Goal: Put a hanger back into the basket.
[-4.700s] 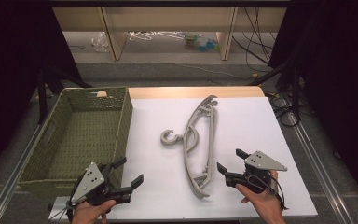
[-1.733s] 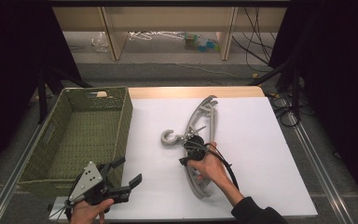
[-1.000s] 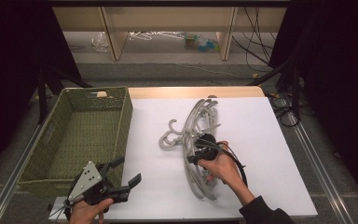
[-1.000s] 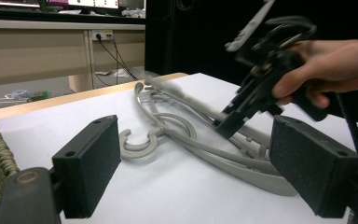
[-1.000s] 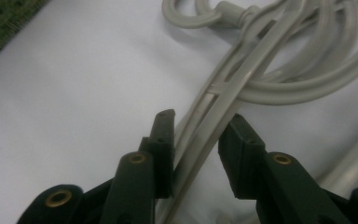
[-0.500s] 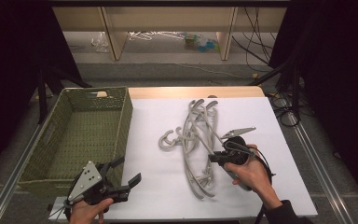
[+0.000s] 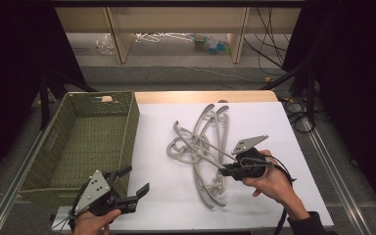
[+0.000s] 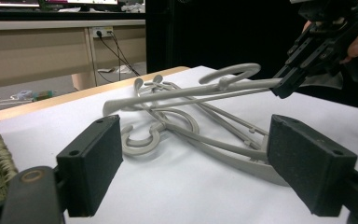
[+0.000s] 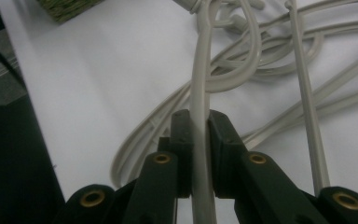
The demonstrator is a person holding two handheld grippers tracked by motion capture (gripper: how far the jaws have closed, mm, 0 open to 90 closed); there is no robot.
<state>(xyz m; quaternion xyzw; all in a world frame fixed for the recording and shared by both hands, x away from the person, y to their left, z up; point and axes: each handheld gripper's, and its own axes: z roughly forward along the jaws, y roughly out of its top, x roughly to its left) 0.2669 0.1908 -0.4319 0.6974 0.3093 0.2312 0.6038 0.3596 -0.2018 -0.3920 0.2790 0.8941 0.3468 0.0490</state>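
The right claw (image 9: 199, 140) is clenched on one arm of a grey plastic coat hanger (image 7: 203, 147), tilted above the pile mid-bench (image 7: 293, 147), right of the green woven basket (image 7: 78, 142). It looks light, stiff and slick (grip near the hook). The left claw (image 7: 136, 181) waits released.

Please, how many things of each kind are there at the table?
Hangers: 3, grey and tangled
Basket: 1, green
Tongs: 2, left tongs open, right tongs shut on one hanger
Total: 6
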